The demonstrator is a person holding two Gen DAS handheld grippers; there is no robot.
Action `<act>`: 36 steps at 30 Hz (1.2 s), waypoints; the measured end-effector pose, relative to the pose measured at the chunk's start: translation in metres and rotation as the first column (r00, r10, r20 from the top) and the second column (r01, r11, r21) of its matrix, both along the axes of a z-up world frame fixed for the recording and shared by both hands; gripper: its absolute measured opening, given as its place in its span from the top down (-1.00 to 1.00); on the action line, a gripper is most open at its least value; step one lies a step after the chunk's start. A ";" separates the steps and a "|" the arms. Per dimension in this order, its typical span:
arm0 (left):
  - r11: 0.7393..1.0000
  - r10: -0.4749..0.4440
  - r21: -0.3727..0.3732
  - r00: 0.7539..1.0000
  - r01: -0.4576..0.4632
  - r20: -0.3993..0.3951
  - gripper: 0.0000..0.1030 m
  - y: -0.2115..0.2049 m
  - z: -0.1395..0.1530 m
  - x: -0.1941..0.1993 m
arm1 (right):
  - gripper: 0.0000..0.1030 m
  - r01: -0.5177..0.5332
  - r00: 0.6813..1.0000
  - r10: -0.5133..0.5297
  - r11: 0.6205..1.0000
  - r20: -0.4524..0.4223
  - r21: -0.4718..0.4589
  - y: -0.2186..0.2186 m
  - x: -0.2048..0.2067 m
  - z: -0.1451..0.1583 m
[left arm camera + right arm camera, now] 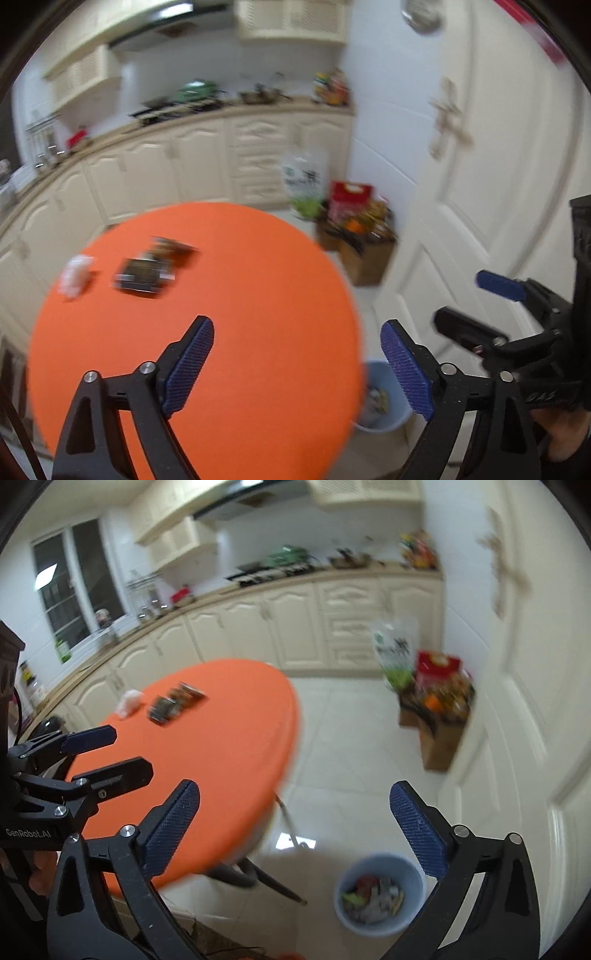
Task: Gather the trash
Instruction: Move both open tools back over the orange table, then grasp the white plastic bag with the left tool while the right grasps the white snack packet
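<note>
while empty, both grippers [297,363] [295,830] gape wide.

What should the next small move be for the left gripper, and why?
Probably reach the left gripper forward toward the dark wrapper on the orange table. Both grippers are open and empty, the bin on the floor already holds trash, and the wrappers and the white crumpled piece lie across the table on the left.

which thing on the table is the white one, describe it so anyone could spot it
Find the round orange table in the kitchen. Three bits of trash lie toward its far side, and the white wad is the one nearest the cabinets, leftmost in both views. The two wrappers beside it are dark and flat; it alone is pale and crumpled.
</note>
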State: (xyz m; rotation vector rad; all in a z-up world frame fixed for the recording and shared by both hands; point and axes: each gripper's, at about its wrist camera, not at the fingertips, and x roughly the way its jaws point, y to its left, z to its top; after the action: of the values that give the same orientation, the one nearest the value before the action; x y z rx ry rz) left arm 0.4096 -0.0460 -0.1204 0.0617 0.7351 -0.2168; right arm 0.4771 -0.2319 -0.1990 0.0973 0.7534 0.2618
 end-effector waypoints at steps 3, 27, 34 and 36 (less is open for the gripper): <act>0.998 0.070 0.000 0.997 -0.070 0.032 -0.77 0.045 0.009 -0.007 | -1.00 -0.062 0.998 0.064 0.997 0.027 -0.045 0.048 0.024 0.020; 0.911 0.410 0.091 0.909 -0.403 -0.080 -0.79 0.212 -0.082 0.177 | -1.00 -0.257 0.958 0.240 0.961 -0.155 -0.099 0.199 0.246 -0.053; 0.914 0.396 0.154 0.908 -0.376 -0.134 -0.34 0.209 -0.117 0.254 | -1.00 -0.333 0.927 0.321 0.942 -0.195 -0.035 0.214 0.267 -0.078; 0.926 0.374 0.112 0.914 -0.360 -0.154 -0.04 0.212 -0.123 0.277 | -1.00 -0.346 0.919 0.336 0.938 -0.206 -0.012 0.220 0.273 -0.085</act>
State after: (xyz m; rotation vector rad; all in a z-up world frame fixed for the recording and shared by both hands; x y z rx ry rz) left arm 0.6867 0.1658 -0.2434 -0.0195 0.9144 0.1718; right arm 0.7505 -0.0122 -0.2837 -0.0560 0.9780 0.5733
